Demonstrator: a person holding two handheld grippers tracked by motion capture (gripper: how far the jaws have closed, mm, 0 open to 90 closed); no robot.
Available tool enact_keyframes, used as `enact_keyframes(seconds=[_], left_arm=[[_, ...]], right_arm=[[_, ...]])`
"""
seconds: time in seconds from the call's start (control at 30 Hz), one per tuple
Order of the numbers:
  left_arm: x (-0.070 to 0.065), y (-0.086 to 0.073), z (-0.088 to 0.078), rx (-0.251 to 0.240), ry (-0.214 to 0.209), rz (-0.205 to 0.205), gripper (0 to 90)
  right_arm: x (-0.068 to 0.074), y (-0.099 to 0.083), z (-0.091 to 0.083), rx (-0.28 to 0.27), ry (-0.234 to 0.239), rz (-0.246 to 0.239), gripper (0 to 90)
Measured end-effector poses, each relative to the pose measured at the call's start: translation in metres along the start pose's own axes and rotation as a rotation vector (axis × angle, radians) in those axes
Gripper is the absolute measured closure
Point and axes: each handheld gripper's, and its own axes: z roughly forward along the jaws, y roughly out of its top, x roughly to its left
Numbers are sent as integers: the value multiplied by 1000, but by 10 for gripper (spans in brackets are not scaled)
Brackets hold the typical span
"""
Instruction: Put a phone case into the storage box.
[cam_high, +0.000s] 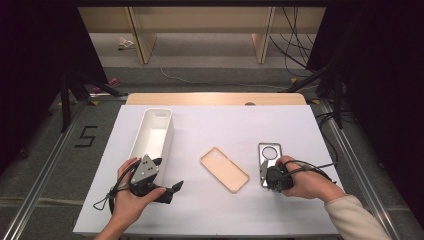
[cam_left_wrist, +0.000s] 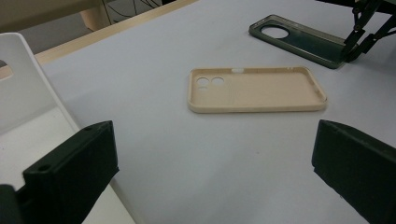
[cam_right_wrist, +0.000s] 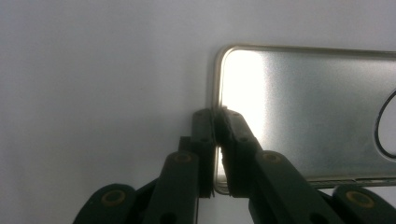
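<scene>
On the worktop (cam_high: 210, 210), which wears a pale sheet over a wooden top whose far edge shows as a light strip, lie three things. A white tray (cam_high: 152, 134), long and narrow, sits toward the left. A beige phone case (cam_high: 224, 169) lies near the middle with its hollow side up, set at a slant. A dark see-through phone case (cam_high: 268, 159) with a round camera hole lies to the right, well apart from the beige one.

Beyond the worktop the floor is grey, with cables trailing across it, black stands at both sides, wooden furniture legs at the back and a "5" marked on the floor at the left.

At the near left edge, the person's left hand (cam_high: 131, 197) holds the left tool (cam_left_wrist: 210, 172) low beside the near end of the tray. Its jaws stand wide with nothing between them, and they face the beige case.

At the right, the right hand (cam_high: 307, 181), in a pale sleeve, holds the right tool (cam_right_wrist: 217, 140) down at the near end of the dark case. The tool's jaws are drawn narrow and pinch that case's rim, one jaw outside the edge and one inside. The case lies flat on the sheet.
</scene>
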Motion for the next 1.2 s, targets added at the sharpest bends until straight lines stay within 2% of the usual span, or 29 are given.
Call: enact_keyframes(seconds=[0.67,1.0,1.07,1.1,1.2], left_arm=[[0,0,0,0,0,3,0],[0,0,-1,-3,-1,2,0],[0,1,-1,-6,0,1,1],[0,1,-1,-7,0,0,1],[-1,1,-2,-9,-1,-2,1]], right_arm=[[0,0,-1,6,9,8,873],[1,-1,-3,-19,3,-9,885],[2,-1,-6,5,3,-3,886],[2,-1,-6,-15,-2,-13,886],[3,-1,-8,-24,-11,-8,888]])
